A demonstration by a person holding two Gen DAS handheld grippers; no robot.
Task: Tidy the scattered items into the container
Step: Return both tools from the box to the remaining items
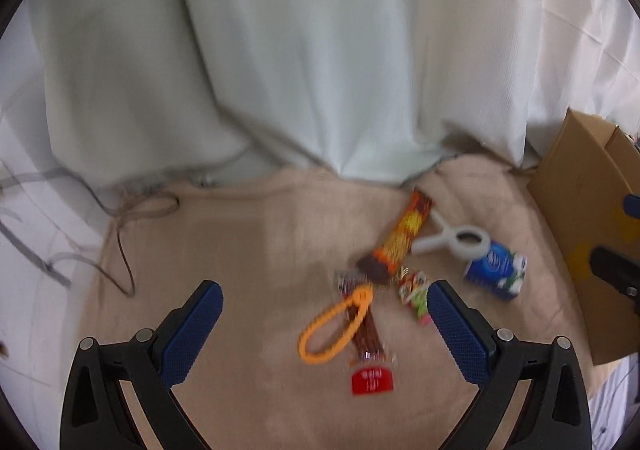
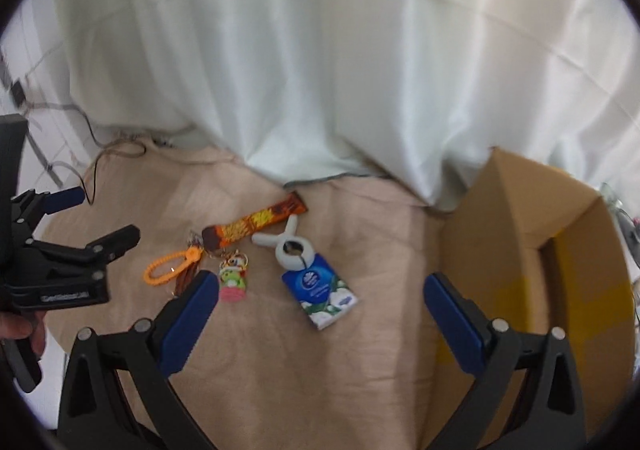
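Two grippers hang over a beige cloth (image 2: 320,370), and both have their blue-padded jaws spread wide with nothing between them. The left gripper (image 1: 324,314) is above an orange looped strap (image 1: 332,324), which lies across a dark snack packet with a red label (image 1: 370,366). Just beside its right finger lies a small pink and green charm (image 1: 414,294). The right gripper (image 2: 320,302) is above a blue tissue pack (image 2: 320,292), which touches a white ring-shaped clip (image 2: 290,246). Behind these things a long orange and brown snack bar (image 2: 256,228) lies slanted on the cloth. The open cardboard box (image 2: 532,246) stands at the right side, well apart from the pile; I cannot see anything inside it. A white sheet (image 2: 320,50) hangs behind everything. At the left, a hand (image 2: 20,330) holds the other gripper's handle.
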